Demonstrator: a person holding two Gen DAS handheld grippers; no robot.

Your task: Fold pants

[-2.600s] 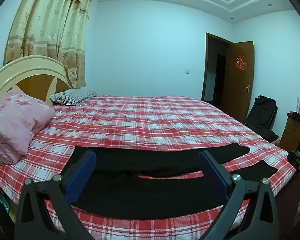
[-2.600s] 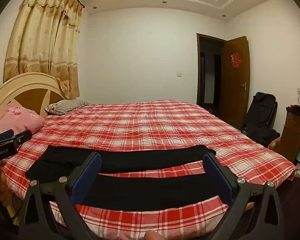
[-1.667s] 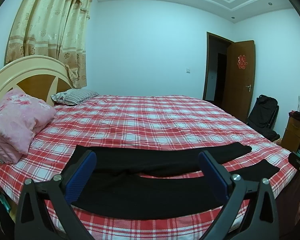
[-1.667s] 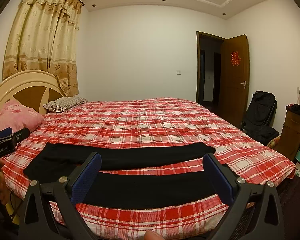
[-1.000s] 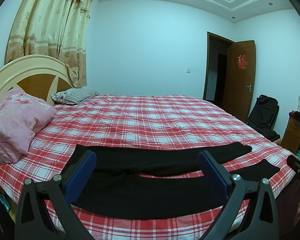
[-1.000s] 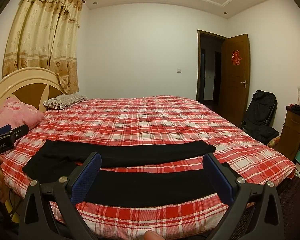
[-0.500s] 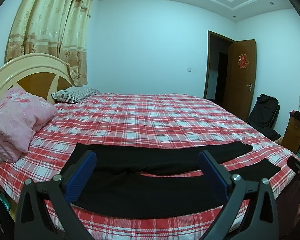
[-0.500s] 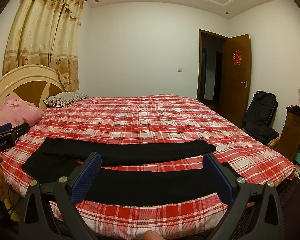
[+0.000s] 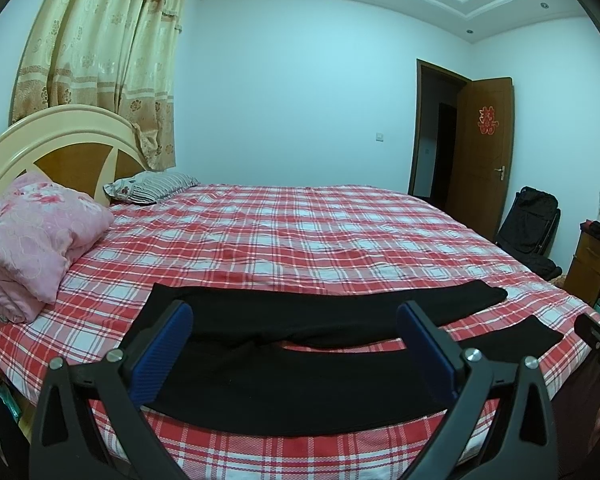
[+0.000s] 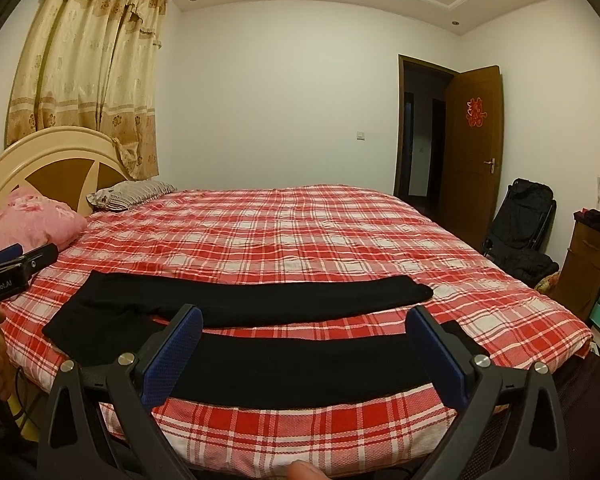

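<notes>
Black pants (image 9: 300, 384) lie flat along the near edge of the red plaid bed (image 9: 300, 240), waist to the left, both legs spread apart toward the right. They also show in the right wrist view (image 10: 260, 300). My left gripper (image 9: 294, 316) is open and empty, held above the near edge over the waist end. My right gripper (image 10: 306, 318) is open and empty, held above the near leg. The left gripper's side also shows at the left edge of the right wrist view (image 10: 16, 264).
A pink quilt (image 9: 32, 236) and a striped pillow (image 9: 152, 186) lie by the headboard (image 9: 60, 148) at left. An open brown door (image 9: 480, 152), a black chair (image 9: 528, 228) and a wooden cabinet (image 9: 592, 260) stand at right.
Both grippers have risen slightly and tilted down a little, so the bed and pants sit a bit lower in view. The pants have not moved. Both stay open.
</notes>
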